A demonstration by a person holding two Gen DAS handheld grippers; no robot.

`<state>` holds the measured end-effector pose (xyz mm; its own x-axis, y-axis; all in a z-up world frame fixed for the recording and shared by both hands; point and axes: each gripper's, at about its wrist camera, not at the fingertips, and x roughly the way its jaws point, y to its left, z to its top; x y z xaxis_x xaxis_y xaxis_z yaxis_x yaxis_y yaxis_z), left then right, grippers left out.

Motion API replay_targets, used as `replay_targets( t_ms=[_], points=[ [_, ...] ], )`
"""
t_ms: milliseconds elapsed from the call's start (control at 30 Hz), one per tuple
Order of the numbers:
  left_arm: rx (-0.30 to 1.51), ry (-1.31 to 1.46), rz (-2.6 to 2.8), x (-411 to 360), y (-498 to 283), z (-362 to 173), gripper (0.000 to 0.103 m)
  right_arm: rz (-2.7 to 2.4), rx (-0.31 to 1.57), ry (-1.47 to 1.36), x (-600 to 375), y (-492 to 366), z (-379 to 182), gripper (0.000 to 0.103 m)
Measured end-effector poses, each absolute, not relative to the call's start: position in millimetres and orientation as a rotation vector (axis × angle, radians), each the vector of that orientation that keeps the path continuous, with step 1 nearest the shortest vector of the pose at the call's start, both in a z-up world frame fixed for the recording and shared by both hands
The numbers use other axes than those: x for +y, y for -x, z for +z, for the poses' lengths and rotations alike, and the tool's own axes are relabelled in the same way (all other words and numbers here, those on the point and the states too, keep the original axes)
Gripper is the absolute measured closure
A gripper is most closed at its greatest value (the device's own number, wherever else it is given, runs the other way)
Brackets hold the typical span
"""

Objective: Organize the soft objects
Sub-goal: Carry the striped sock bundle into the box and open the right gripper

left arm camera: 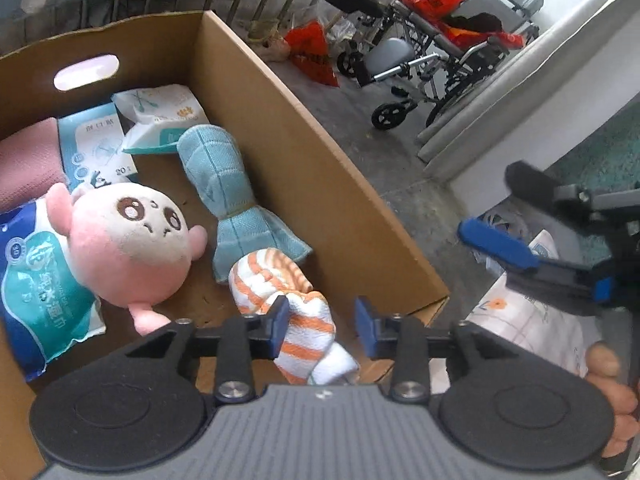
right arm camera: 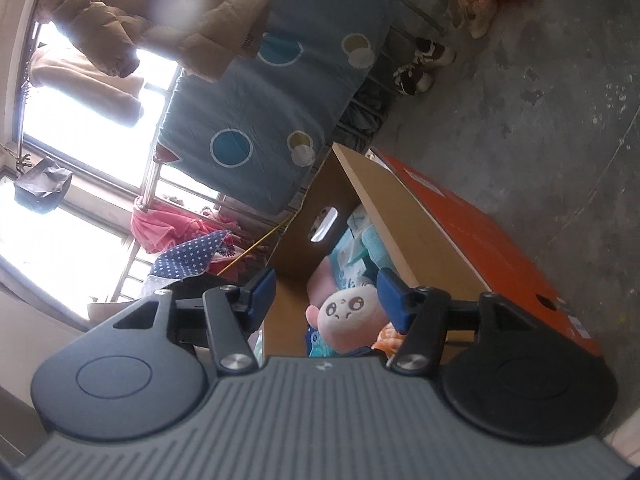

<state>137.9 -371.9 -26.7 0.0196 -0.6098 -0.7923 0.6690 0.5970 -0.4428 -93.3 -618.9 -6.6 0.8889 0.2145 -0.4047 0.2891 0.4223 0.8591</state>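
A cardboard box (left arm camera: pixel 320 168) on the floor holds a pink plush doll (left arm camera: pixel 136 236), a light blue cloth toy (left arm camera: pixel 224 188), an orange-and-white striped cloth (left arm camera: pixel 292 304) and several wet-wipe packs (left arm camera: pixel 40 284). My left gripper (left arm camera: pixel 322 324) is open above the box's near end; the striped cloth lies between and below its fingers, not clamped. My right gripper (right arm camera: pixel 326 296) is open and empty, beside the box (right arm camera: pixel 404 232), looking in at the doll (right arm camera: pixel 348 316). It also shows in the left wrist view (left arm camera: pixel 516 220) at the right.
A floral white pack (left arm camera: pixel 532 324) lies outside the box at the right. Folded wheelchairs (left arm camera: pixel 440 48) and red bags (left arm camera: pixel 312 52) stand on the concrete floor behind. A blue dotted sheet (right arm camera: pixel 260 100) hangs on a rail behind the box. Shoes (right arm camera: pixel 424 64) lie on the floor.
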Motion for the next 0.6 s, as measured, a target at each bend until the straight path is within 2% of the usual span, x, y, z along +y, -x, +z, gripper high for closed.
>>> replay_targets(
  t_ms=[167, 333, 433, 600],
  points=[
    [1.147, -0.049, -0.951, -350.6, -137.9, -12.1, 0.056, -0.034, 0.517, -1.101, -604.7, 88.3, 5.3, 0.044],
    [1.05, -0.077, -0.864, -305.3, -134.9, 15.3, 0.055, -0.002, 0.598, -0.992, -584.2, 66.3, 23.7, 0.041],
    [0.999, -0.098, -0.786, -269.6, -131.8, 26.0, 0.054, 0.05, 0.73, -0.91, -565.9, 36.6, 22.9, 0.034],
    [0.904, -0.087, -0.67, -201.2, -123.9, 41.7, 0.05, 0.025, 1.003, -0.824, -541.1, -17.0, -2.9, 0.031]
  ],
)
